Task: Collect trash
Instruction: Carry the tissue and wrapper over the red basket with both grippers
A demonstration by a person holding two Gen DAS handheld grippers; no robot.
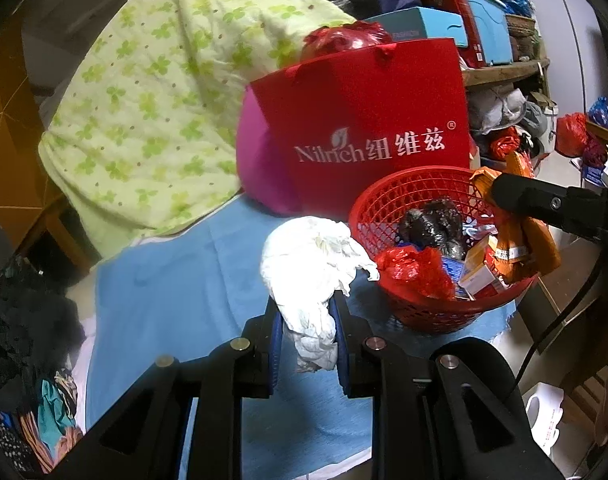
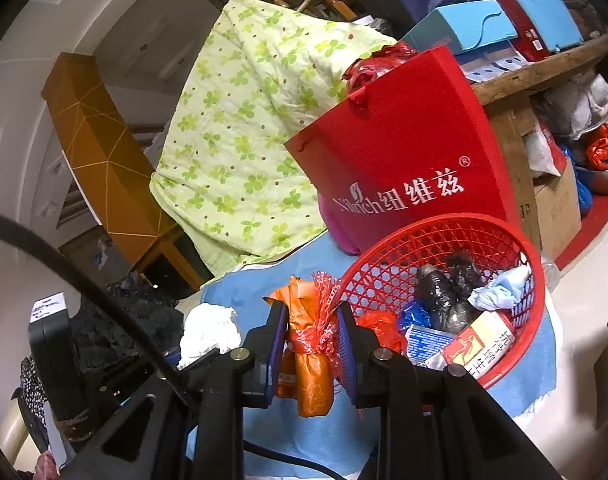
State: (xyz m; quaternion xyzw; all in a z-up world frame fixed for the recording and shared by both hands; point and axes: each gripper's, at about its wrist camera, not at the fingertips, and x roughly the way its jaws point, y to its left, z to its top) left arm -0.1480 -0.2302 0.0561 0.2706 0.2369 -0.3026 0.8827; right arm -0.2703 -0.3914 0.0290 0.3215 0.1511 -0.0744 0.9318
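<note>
While the left gripper [image 1: 307,322] squeezes a crumpled white paper wad [image 1: 310,264] tight between its 2 fingers, it hangs over the blue cloth [image 1: 175,280] just beside the red basket [image 1: 404,196]. The right gripper [image 2: 311,344] is clamped on an orange wrapper bundle [image 2: 312,376] with red net, near the basket's rim. Trash already fills the basket.

Both are the same build: the left matte black plastic two-finger gripper [image 1: 308,320] and the right one [image 2: 310,340] have chunky angular linkage arms with triangular cutouts, round silver pivot screws [image 1: 240,344] behind blue ribbed finger pads [image 2: 346,344], and a thin black cable [image 2: 103,300] off to the side.
</note>
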